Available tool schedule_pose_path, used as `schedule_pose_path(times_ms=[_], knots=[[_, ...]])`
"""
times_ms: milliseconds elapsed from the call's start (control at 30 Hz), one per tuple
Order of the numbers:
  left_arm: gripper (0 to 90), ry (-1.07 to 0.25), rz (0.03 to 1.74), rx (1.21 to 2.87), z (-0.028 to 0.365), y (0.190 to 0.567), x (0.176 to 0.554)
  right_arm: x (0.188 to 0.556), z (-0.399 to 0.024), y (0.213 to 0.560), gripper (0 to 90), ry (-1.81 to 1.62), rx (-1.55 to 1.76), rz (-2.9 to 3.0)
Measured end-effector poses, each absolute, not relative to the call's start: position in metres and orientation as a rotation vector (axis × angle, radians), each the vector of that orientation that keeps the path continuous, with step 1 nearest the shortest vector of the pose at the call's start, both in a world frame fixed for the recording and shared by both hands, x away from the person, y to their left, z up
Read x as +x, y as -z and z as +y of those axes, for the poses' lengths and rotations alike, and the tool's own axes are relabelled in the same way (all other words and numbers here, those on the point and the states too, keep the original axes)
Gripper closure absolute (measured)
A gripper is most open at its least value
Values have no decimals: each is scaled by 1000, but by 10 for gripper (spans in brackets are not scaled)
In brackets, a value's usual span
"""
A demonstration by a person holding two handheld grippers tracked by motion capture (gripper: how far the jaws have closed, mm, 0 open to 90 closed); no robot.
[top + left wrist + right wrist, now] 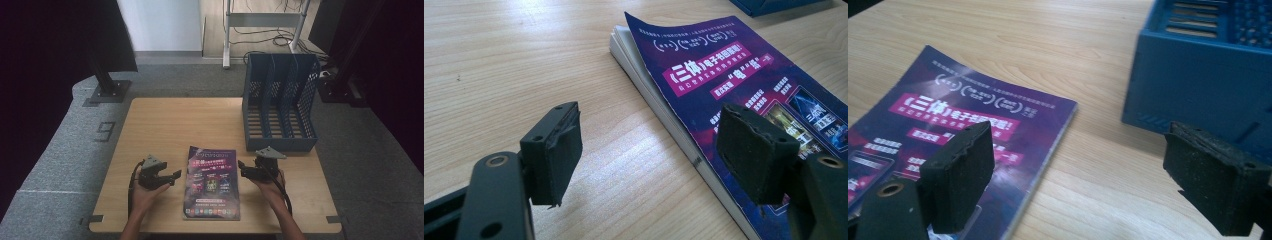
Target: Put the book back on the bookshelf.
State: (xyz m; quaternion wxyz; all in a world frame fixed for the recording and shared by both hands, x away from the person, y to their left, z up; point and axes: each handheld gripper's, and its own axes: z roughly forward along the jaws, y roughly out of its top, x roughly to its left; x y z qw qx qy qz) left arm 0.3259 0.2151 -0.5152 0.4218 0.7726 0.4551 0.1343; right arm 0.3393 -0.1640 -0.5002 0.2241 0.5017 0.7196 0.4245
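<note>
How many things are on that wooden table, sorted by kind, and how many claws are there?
Magazines, purple cover: 1
File racks, blue plastic: 1
Hand-held claws, both open and holding nothing, left claw and right claw: 2
Total: 4

A light wooden table (165, 125) carries two things: a purple magazine (212, 182) lying flat near the front edge at the middle, and a blue file rack (280, 102) standing at the far right.
</note>
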Motion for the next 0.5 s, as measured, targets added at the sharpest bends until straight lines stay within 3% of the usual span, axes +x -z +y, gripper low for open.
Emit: schedule_pose_path(times_ms=[500], knots=[[266,-344,1126,1940,212,513,324,339,-138,515,128,-1191,1358,2072]])
